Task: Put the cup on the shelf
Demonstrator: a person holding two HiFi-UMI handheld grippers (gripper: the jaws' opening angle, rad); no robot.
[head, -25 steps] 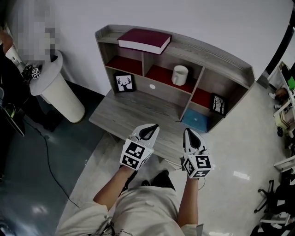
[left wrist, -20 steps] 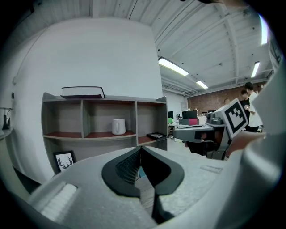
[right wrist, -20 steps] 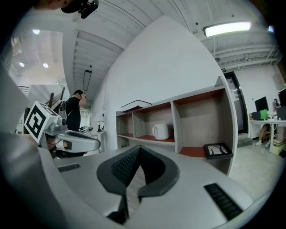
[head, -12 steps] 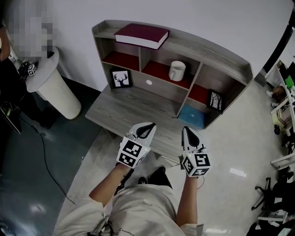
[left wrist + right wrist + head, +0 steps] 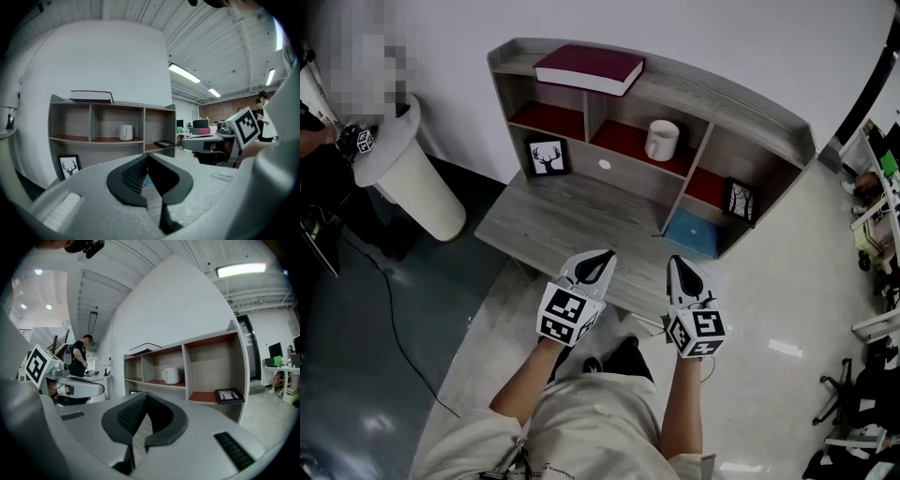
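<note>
A white cup (image 5: 661, 140) stands upright in the middle compartment of the grey shelf (image 5: 741, 111), on its red board; it also shows as the cup (image 5: 125, 132) and the cup (image 5: 170, 376) in the two gripper views. My left gripper (image 5: 605, 257) and right gripper (image 5: 676, 262) hover side by side over the desk's near edge, well short of the shelf. Both have their jaws shut with nothing between them.
A dark red book (image 5: 589, 68) lies on top of the shelf. A framed deer picture (image 5: 547, 157) leans at the desk's back left, another small frame (image 5: 738, 201) sits in the right compartment, a blue box (image 5: 693, 233) below. A white round stand (image 5: 405, 174) is at left.
Both grippers have drawn back slightly toward me along the desk's near edge. The cup stays in the shelf.
</note>
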